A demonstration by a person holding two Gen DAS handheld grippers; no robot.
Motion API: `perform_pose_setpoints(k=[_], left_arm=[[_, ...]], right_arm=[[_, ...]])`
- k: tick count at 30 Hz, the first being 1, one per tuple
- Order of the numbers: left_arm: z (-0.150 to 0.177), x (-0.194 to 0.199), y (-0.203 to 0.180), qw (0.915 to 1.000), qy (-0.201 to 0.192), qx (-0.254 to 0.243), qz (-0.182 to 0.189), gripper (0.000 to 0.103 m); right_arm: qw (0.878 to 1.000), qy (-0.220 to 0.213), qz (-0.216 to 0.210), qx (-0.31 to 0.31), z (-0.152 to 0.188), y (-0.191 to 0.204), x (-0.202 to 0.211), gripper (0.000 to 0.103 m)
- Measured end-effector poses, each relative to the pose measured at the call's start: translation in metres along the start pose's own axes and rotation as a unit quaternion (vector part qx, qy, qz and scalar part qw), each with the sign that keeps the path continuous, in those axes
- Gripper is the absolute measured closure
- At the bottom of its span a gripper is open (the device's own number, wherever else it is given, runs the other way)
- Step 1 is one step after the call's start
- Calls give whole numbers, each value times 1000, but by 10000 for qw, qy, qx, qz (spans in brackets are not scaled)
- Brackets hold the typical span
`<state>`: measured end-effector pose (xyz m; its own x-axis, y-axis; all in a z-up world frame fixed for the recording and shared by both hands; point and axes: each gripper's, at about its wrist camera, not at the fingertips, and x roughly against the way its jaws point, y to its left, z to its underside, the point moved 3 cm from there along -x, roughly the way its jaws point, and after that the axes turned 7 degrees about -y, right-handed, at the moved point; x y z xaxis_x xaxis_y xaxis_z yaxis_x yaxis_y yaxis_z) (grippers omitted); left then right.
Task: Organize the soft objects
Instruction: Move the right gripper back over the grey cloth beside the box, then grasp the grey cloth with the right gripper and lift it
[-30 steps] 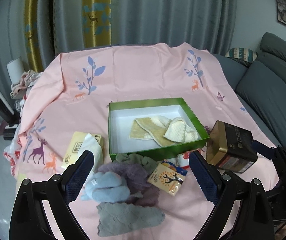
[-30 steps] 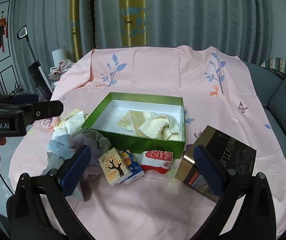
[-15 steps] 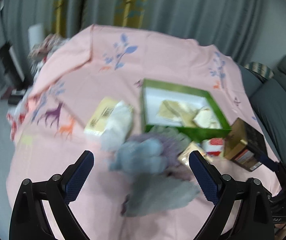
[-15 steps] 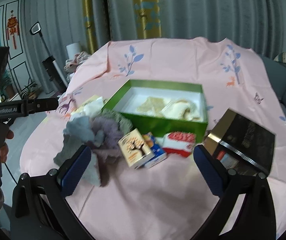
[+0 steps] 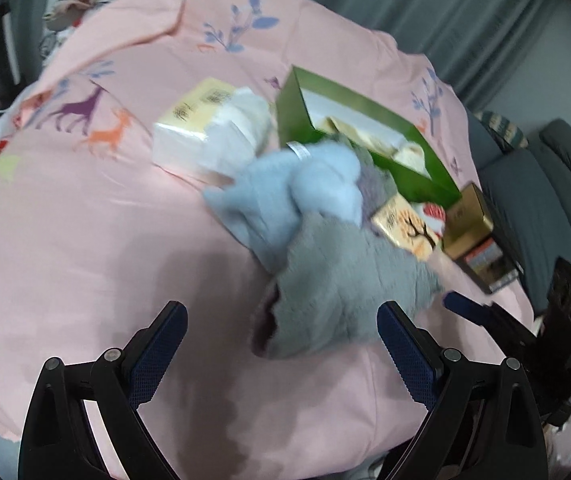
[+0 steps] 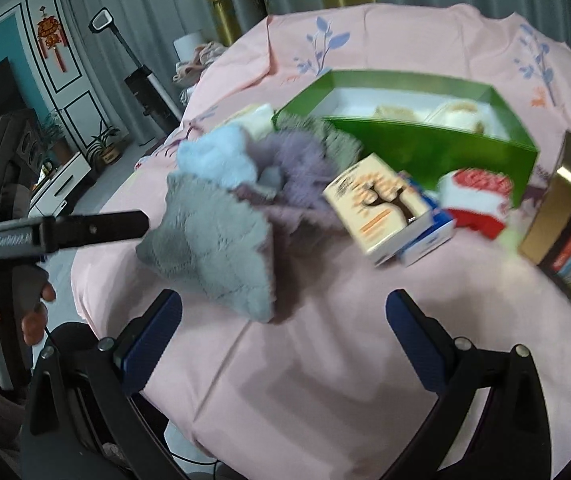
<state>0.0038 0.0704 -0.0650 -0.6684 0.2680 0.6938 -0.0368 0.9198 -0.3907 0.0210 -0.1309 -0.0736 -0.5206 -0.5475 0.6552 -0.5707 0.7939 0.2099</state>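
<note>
Grey towel: soft, light, floppy; pinch near edge fold. L gripper & R gripper fingers spread, empty.

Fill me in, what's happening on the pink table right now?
A person holds a gripper in each hand over a pile of soft cloths. Both the left gripper and right gripper are open and empty, near the grey fluffy cloth at the front of the pile. The light blue cloth and purple cloth lie behind it. The green box already holds cream towels. Nothing is grasped yet.
</note>
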Motion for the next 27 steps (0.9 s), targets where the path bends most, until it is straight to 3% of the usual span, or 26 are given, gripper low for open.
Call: perform_pose_setpoints(k=[6,8,11,12,13,15,19,21,27], left_arm=[[1,-17,-4,9991,177,100,365,7],[2,-21,-4,9987,232,126,439,7],[3,-26,-6,9983,261,73,523,8],[3,-26,-7,9980,242,81,586,17],[4,-26,-7,9973,252,104,675,32],[5,-27,-7,9965,308,131,771,52],[8,-30,-6,9955,400,172,837,74],[9,-28,-6,9947,408,222,913,79],[5,1,-27,9932,161,-49,1152,79]], right_arm=[[9999,116,40,-1,3,11,-20,4],[9999,132,-3,-41,3,12,-24,11],[9998,178,-64,-81,4,14,-33,36],[9998,184,-72,-71,4,14,-34,52],[9998,186,-87,-48,5,16,-36,64],[9997,156,-170,35,7,19,-35,75],[9992,90,-302,250,8,29,-30,94],[9988,41,-359,338,8,33,-26,94],[9976,-216,-503,414,0,38,-1,96]])
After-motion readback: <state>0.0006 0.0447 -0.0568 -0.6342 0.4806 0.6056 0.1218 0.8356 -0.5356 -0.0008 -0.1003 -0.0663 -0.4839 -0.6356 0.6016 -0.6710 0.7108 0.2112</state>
